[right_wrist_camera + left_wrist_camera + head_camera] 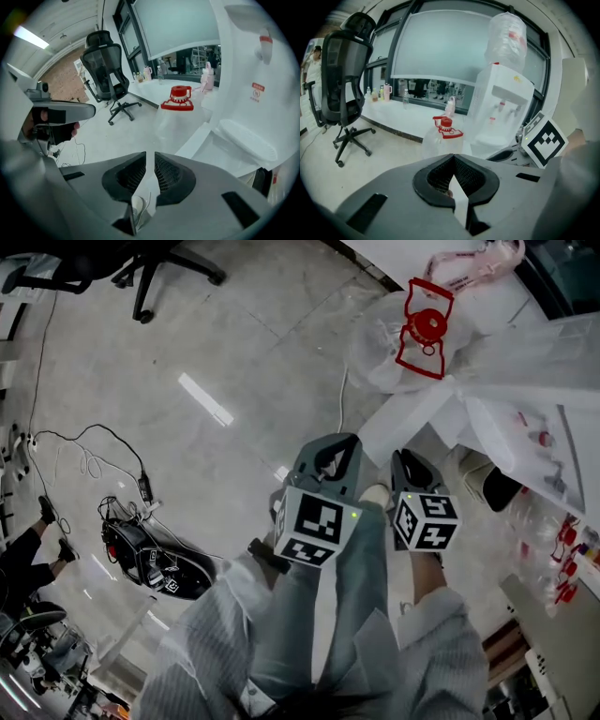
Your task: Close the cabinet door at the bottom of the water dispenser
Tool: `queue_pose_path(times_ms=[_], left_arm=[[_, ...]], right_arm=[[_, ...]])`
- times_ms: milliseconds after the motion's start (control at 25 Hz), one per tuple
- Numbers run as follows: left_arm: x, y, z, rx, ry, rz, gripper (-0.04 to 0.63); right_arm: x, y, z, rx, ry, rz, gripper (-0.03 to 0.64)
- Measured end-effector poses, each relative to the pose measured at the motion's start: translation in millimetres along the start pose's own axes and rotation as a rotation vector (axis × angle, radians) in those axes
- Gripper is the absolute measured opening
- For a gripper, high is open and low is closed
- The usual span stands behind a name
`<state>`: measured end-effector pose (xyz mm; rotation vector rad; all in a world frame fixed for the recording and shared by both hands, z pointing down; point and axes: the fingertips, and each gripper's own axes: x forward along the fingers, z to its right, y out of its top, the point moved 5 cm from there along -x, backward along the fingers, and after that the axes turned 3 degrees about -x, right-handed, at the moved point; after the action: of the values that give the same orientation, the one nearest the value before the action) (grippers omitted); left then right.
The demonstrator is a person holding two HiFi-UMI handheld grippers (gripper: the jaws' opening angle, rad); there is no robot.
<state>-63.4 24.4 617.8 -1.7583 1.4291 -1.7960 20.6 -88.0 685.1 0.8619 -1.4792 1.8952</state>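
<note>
The cabinet door [405, 420] is standing swung out from the foot of the water dispenser [501, 105], its white edge jutting over the floor, so the closing is not begun and the whole swing is waiting to be done. Nothing is touching the door yet. The right gripper [150, 157] is hovering near that edge but apart from it, jaws clenched on nothing. The left gripper [453, 158] is hanging alongside, tips pinched together, empty too. A push with closed jaws is looking likely.

Dim, cool light; edges bulge (fisheye vignette).
</note>
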Motion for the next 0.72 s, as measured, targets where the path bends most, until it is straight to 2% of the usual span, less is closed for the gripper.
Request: queue_pose_path(times_ms=[80, 160, 240, 360, 480, 720], left_arm=[[7.4, -10.3, -0.3, 0.001, -0.011, -0.026, 0.009], [14.6, -17.7, -1.5, 0.004, -0.023, -0.044, 0.009], [20.2, -22.5, -4.3, 0.006, -0.032, -0.056, 0.010], [23.6, -26.5, -10.0, 0.007, -0.044, -0.067, 0.009], [23.0, -29.3, -16.4, -0.003, -0.050, -0.069, 0.011], [18.0, -41.3, -32.6, -0.023, -0.053, -0.099, 0.010]], right_arm=[[12.2, -14.9, -0.5, 0.004, -0.008, -0.044, 0.027], [23.5, -26.9, -0.6, 0.020, -0.012, -0.085, 0.103], [33.7, -35.1, -0.9, 0.041, -0.018, -0.116, 0.135], [48.0, -43.4, -5.6, 0.033, -0.031, -0.158, 0.158], [60.5, -48.5, -11.2, -0.026, -0.059, -0.184, 0.192], [75.4, -55.1, -9.1, -0.088, -0.181, -0.218, 0.199]])
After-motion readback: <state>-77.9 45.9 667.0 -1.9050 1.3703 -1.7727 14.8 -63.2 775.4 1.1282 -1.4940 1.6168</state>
